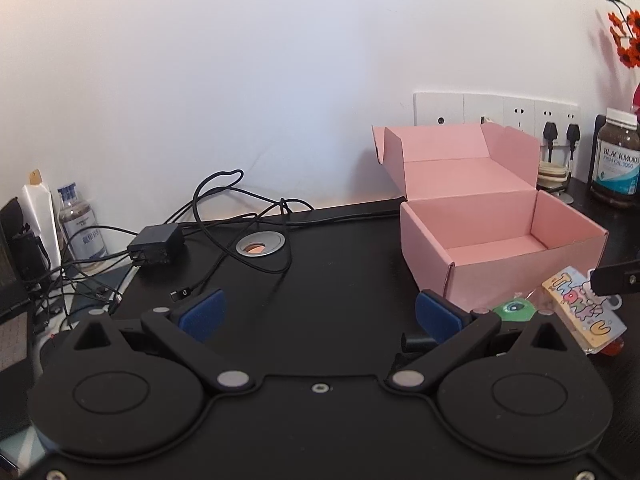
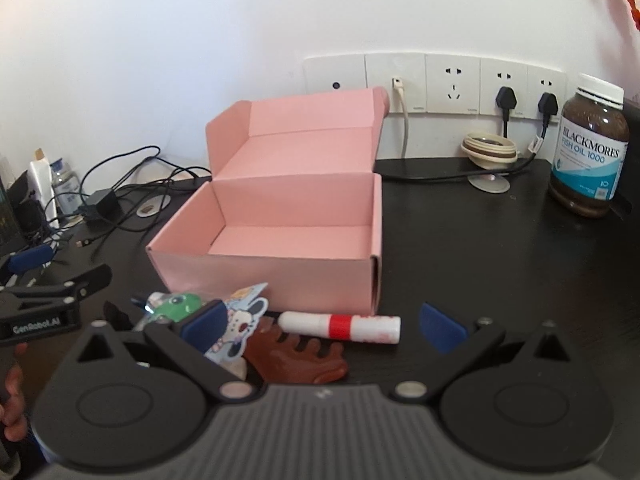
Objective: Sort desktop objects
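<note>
Writing: the brown jar [image 2: 590,152] at the right rear reads "BLACKMORES FISH OIL 1000"; the left tool's body reads "GenRobot.AI"; a cartoon card [image 1: 582,312] reads "THANK U".
Pink box [image 2: 280,236]: open and empty, lid flap upright at the back, standing mid tabletop [image 2: 480,248].
Loose items: a white tube with red band [image 2: 340,326], a brown comb [image 2: 304,360], the card and a green toy [image 2: 176,306] lie together just in front of the box.
Right tool [image 2: 322,326]: fingers spread wide, gripping nothing; tube and comb lie between the blue pads, card and toy by the left pad.
Left tool [image 1: 320,314]: spread wide, empty, over bare tabletop; box ahead to its right, items beside its right finger.
Hand [image 2: 10,396]: partly seen gripping the left tool's handle.
</note>
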Action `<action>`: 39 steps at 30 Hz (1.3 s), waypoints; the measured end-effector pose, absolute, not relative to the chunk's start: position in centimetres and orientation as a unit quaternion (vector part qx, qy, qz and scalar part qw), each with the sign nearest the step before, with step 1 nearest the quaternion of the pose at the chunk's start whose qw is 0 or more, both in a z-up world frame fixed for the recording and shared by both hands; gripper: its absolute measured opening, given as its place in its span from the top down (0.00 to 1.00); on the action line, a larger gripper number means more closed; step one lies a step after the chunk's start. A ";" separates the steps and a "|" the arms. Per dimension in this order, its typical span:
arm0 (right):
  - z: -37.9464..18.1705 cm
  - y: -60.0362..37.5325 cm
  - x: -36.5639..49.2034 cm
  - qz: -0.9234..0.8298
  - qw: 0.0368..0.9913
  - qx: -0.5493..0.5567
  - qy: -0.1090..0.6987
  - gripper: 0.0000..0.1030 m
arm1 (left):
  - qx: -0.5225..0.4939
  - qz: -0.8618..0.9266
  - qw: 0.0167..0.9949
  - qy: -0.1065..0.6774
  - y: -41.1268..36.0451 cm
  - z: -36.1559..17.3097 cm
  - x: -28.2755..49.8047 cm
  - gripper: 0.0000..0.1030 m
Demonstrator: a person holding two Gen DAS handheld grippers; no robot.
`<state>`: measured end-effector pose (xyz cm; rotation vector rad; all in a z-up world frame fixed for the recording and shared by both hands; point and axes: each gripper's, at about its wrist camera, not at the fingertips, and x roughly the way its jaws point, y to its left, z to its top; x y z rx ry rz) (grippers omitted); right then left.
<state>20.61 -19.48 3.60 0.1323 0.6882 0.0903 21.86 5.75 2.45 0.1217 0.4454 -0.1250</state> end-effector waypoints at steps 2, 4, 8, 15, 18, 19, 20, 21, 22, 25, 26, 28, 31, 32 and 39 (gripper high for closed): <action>3.7 -19.8 20.6 0.040 0.938 0.067 0.337 0.01 | 0.049 -0.063 0.972 0.222 6.0 2.6 22.0 0.00; 3.8 -20.3 20.8 0.035 0.938 0.070 0.338 0.01 | 0.042 -0.058 0.972 0.222 6.3 2.6 22.1 0.00; 4.6 -20.9 21.6 0.029 0.940 0.081 0.330 0.01 | 0.031 -0.055 0.971 0.232 6.7 2.3 22.5 0.00; 5.4 -19.7 25.1 0.043 0.939 0.092 0.327 0.01 | 0.043 -0.065 0.966 0.247 5.9 1.5 22.6 0.00; 4.9 -19.2 26.9 0.042 0.936 0.101 0.334 0.01 | 0.061 -0.061 0.966 0.243 5.4 1.3 22.5 0.00; 4.7 -19.0 27.5 0.043 0.935 0.101 0.338 0.01 | 0.066 -0.060 0.966 0.244 5.3 1.3 22.5 0.00; 4.4 -18.7 28.0 0.041 0.933 0.100 0.344 0.01 | 0.066 -0.063 0.965 0.248 5.2 1.2 22.6 0.00; 4.1 -18.4 28.4 0.039 0.931 0.097 0.349 0.01 | 0.065 -0.066 0.963 0.252 5.2 1.2 22.6 0.00; 3.8 -18.1 28.8 0.036 0.931 0.092 0.353 0.01 | 0.062 -0.069 0.963 0.254 5.2 1.1 22.6 0.00; 3.1 -17.5 29.6 0.026 0.929 0.076 0.361 0.01 | 0.058 -0.070 0.962 0.258 5.2 1.1 22.7 0.00; 2.8 -17.3 29.9 0.024 0.928 0.072 0.364 0.01 | 0.059 -0.069 0.962 0.258 5.3 1.1 22.7 0.00; 2.2 -17.2 30.4 0.024 0.924 0.071 0.376 0.01 | 0.055 -0.068 0.961 0.264 5.3 1.0 22.7 0.00; 1.3 -17.0 30.8 0.027 0.917 0.067 0.393 0.01 | 0.041 -0.075 0.957 0.277 5.5 1.0 22.8 0.00; 1.1 -16.9 30.8 0.027 0.916 0.069 0.395 0.01 | 0.035 -0.078 0.956 0.279 5.6 1.0 22.8 0.00; 0.7 -17.4 31.0 0.034 0.910 0.073 0.406 0.00 | 0.005 -0.096 0.950 0.298 6.2 1.0 23.1 0.00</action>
